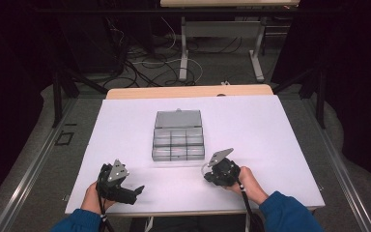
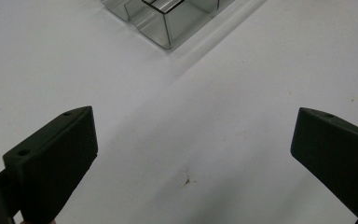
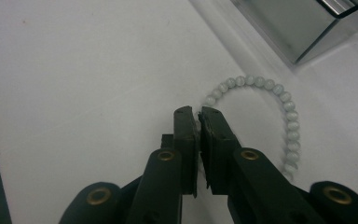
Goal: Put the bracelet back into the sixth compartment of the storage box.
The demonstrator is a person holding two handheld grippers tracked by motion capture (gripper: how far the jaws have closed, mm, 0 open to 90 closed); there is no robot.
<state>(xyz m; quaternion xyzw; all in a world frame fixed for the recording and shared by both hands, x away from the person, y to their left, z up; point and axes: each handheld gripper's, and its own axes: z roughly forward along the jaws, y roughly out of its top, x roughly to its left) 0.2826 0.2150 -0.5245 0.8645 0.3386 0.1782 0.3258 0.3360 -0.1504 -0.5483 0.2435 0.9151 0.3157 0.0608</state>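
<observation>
The left gripper (image 1: 137,189) rests on the white surface (image 1: 270,130) with jaws spread wide and empty, apparently waiting. At the right gripper (image 3: 198,113), the jaws are pinched on a pale bead bracelet (image 3: 286,121) lying just beside the open clear compartment box (image 1: 178,140), likely for lifting into it.

The clear box (image 1: 178,143) sits in the middle of the table (image 1: 270,145), with its lid lying open toward the far edge. It is the one big thing in the way. There is wide bare room to the left edge, to the right edge and at both far corners. Near the front edge, the left gripper (image 1: 137,189) has bare table between its wide jaws. The bead bracelet (image 3: 279,116) lies just beside the box's near right corner, and the right gripper (image 3: 198,114) is pinched on it.
</observation>
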